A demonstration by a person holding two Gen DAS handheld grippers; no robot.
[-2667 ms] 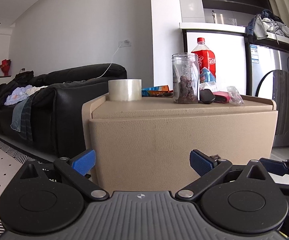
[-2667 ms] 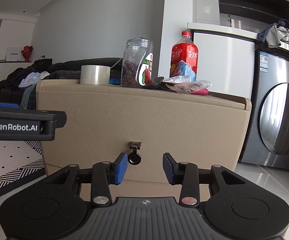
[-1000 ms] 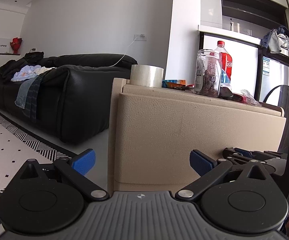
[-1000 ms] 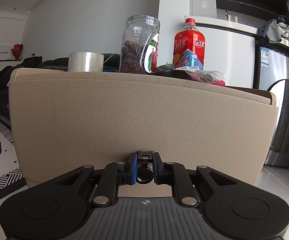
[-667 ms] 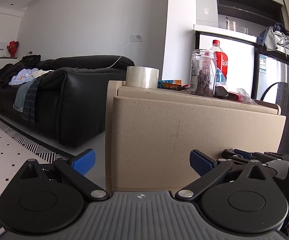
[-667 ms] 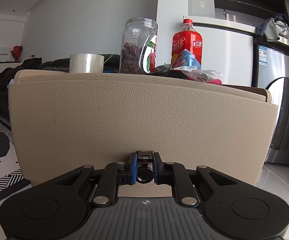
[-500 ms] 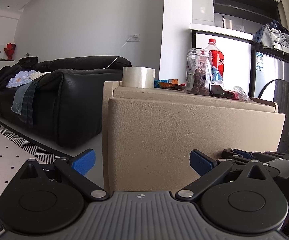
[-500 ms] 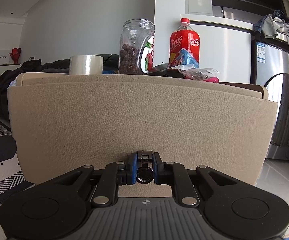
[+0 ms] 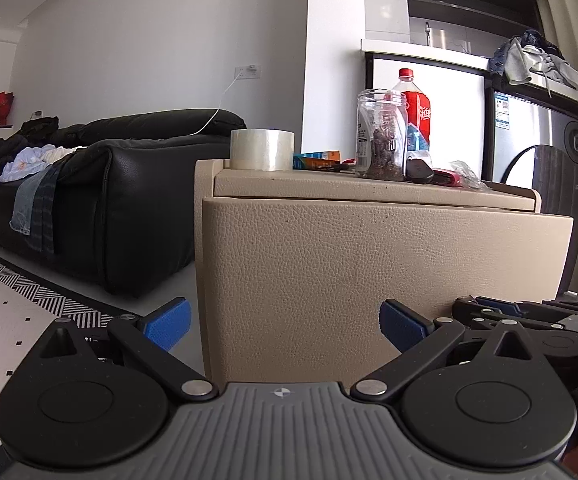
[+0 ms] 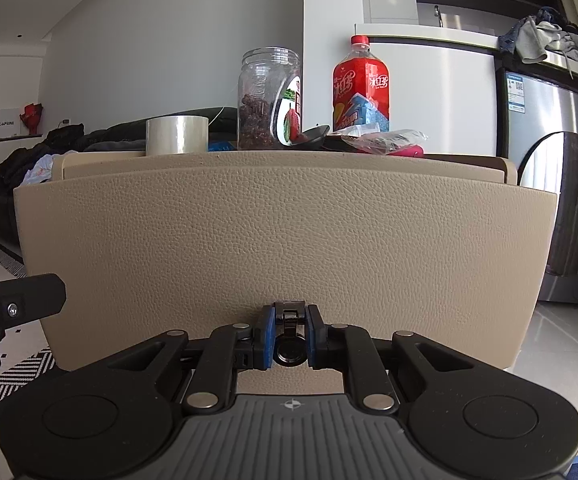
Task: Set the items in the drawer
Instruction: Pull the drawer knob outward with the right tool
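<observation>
The right gripper (image 10: 288, 350) is clamped on the drawer pull (image 10: 289, 350), low on the drawer front (image 10: 285, 240) straight ahead. The left gripper (image 9: 285, 326) hangs spread wide off the front's left edge, and the items, a tape roll (image 9: 261, 155) and jar (image 9: 381, 134) among them, stand on the surface (image 9: 369, 190) above.

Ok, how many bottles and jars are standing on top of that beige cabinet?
2. A clear jar with dark contents stands near the middle of the cabinet top, and a red bottle stands to its right, farther back. Smaller ones could be hidden behind them.

Beige pebbled drawer front (image 10: 289, 232), red-labelled bottle (image 10: 361, 88), black sofa (image 9: 129, 184).
</observation>
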